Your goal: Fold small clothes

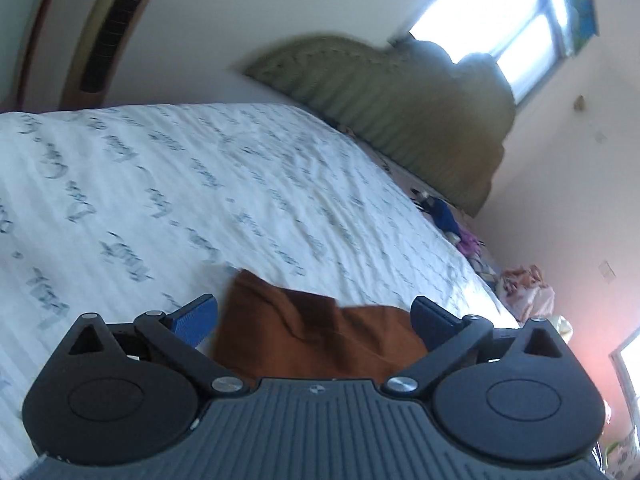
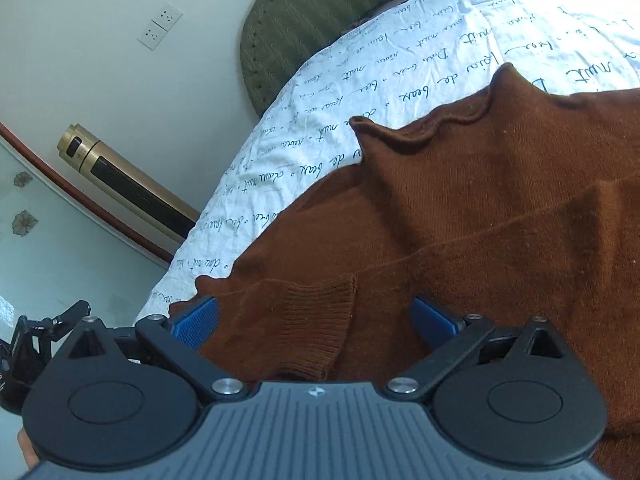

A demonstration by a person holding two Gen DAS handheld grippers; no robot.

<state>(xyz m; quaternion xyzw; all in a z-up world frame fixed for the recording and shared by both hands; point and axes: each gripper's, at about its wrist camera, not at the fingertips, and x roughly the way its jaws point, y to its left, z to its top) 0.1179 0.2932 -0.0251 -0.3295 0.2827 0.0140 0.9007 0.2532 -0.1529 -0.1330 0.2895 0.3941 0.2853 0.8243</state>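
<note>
Between the open right gripper [image 2: 316,320] fingers lies the brown sweater [image 2: 480,208].

Both handheld grippers angle downward with blue-padded jaws spread wide: the left gripper [image 1: 314,316] and the right gripper [image 2: 314,316].

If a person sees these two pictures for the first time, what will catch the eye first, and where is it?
The brown knitted garment catches the eye first: it lies crumpled on the white bedsheet with handwriting print, filling the right wrist view. A ribbed cuff lies between the wide-apart blue pads of the right gripper. In the left wrist view, the left gripper is also open over the garment, and an olive-green headboard stands behind the bed.
</note>
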